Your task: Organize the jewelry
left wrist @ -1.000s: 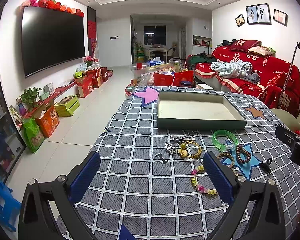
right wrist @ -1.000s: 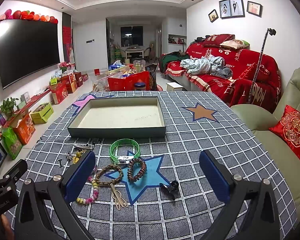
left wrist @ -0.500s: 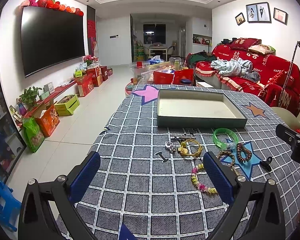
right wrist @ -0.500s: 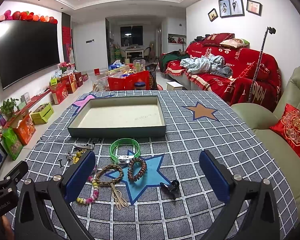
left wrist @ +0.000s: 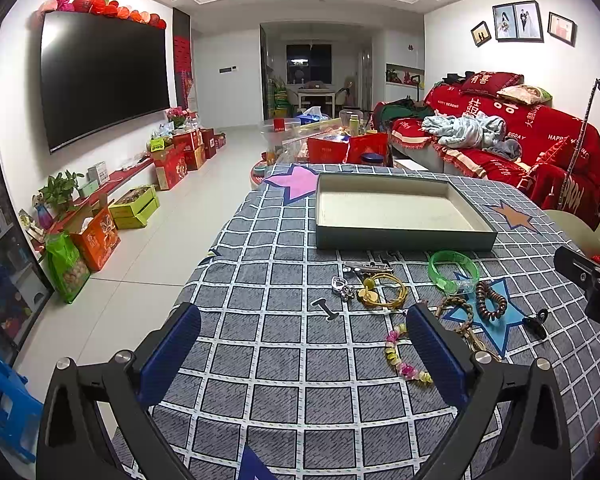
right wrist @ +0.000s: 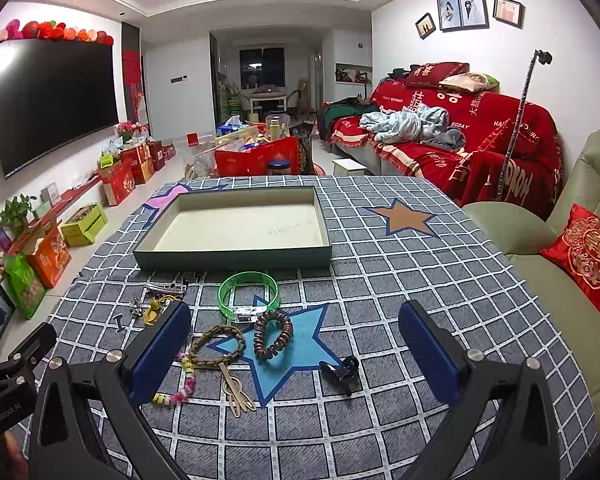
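Note:
An empty grey-green tray (left wrist: 404, 239) (right wrist: 236, 259) sits mid-table. In front of it lies loose jewelry: a green bangle (right wrist: 249, 292) (left wrist: 453, 271), a brown coil bracelet (right wrist: 273, 335) (left wrist: 491, 300), a braided bracelet (right wrist: 219, 346), a pastel bead bracelet (left wrist: 404, 354) (right wrist: 180, 380), a gold bangle (left wrist: 382, 290), a silver clip (left wrist: 366, 267), a black claw clip (right wrist: 342, 370) and hair pins (right wrist: 236, 390). My left gripper (left wrist: 304, 340) is open and empty above the cloth, left of the pile. My right gripper (right wrist: 294, 340) is open and empty over the pile.
The table wears a grey checked cloth (right wrist: 400, 280) with star patches. A green armchair with a red cushion (right wrist: 588, 256) stands at the right, a red sofa (right wrist: 460, 136) behind. The table's left edge drops to the floor (left wrist: 148, 248).

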Tool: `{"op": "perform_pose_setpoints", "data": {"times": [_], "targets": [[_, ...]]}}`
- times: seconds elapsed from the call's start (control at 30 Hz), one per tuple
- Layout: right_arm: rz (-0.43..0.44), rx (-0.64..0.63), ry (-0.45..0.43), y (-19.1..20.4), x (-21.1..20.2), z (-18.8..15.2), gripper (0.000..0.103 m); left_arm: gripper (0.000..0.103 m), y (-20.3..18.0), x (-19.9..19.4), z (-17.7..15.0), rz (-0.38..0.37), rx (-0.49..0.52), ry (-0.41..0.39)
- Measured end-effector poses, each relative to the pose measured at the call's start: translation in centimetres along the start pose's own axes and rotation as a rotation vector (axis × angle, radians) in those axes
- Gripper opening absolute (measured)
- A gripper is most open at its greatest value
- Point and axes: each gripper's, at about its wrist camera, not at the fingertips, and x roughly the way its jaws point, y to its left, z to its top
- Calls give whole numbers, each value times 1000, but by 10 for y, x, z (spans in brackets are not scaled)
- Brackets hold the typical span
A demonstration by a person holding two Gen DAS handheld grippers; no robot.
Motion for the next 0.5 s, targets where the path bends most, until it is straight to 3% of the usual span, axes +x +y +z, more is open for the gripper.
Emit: {"op": "perform_pose_setpoints", "data": {"times": [0.23, 0.4, 0.5], "targets": [[60, 91, 0, -2, 7, -3, 103, 103, 0, 6, 3, -12, 3, 32], [113, 174, 20, -10, 17, -4, 103, 103, -2, 22, 4, -49, 10, 118], [89, 180, 61, -16, 26, -7, 103, 103, -5, 36, 5, -54, 25, 184]]}}
